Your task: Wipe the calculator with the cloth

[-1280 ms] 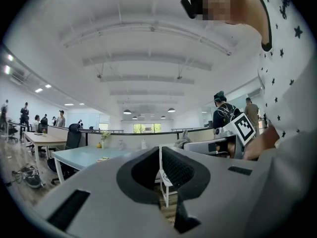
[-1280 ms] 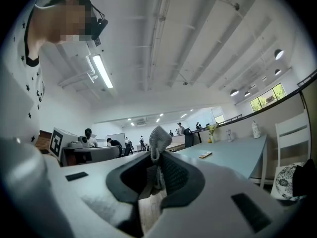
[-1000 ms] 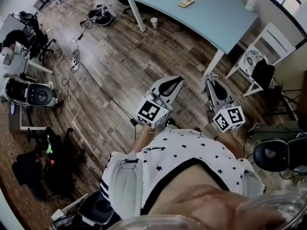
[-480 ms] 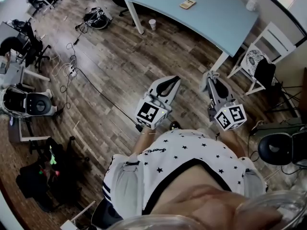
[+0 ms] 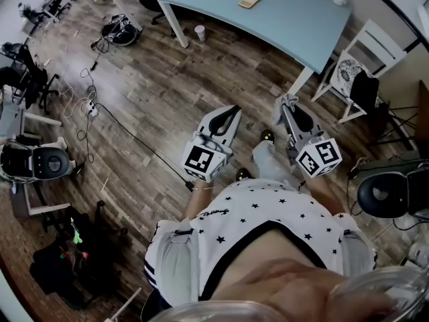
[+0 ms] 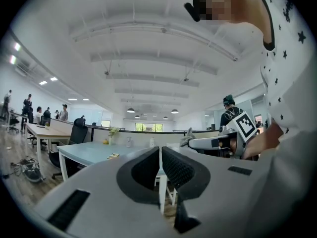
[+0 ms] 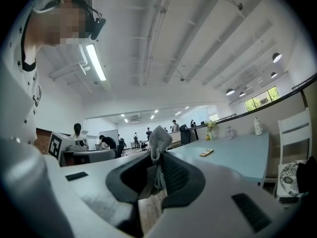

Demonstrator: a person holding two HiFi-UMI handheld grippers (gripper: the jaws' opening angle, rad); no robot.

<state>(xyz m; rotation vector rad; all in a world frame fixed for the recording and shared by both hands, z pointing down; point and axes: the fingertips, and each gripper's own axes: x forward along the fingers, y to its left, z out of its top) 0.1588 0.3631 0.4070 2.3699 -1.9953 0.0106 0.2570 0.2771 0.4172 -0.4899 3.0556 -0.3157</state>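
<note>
Right claw (image 7: 157, 158) pinches a grey, crumpled cloth (image 7: 159, 139), tuft poking up.

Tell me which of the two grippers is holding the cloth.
The right gripper: its jaws are shut on the grey cloth, which sticks out above them. The left gripper is shut on nothing.

Seen from above, a person in a star-print shirt (image 5: 258, 210) holds a left hand-held gripper (image 5: 230, 111) and a right hand-held gripper (image 5: 290, 107) over a wooden floor (image 5: 154, 92). A pale cloth (image 5: 287, 100) shows at the right one's tip. Well ahead, a calculator (image 5: 250, 0) lies on a light-blue counter (image 5: 295, 22), with a white chair (image 5: 367, 51) beside it.
</note>
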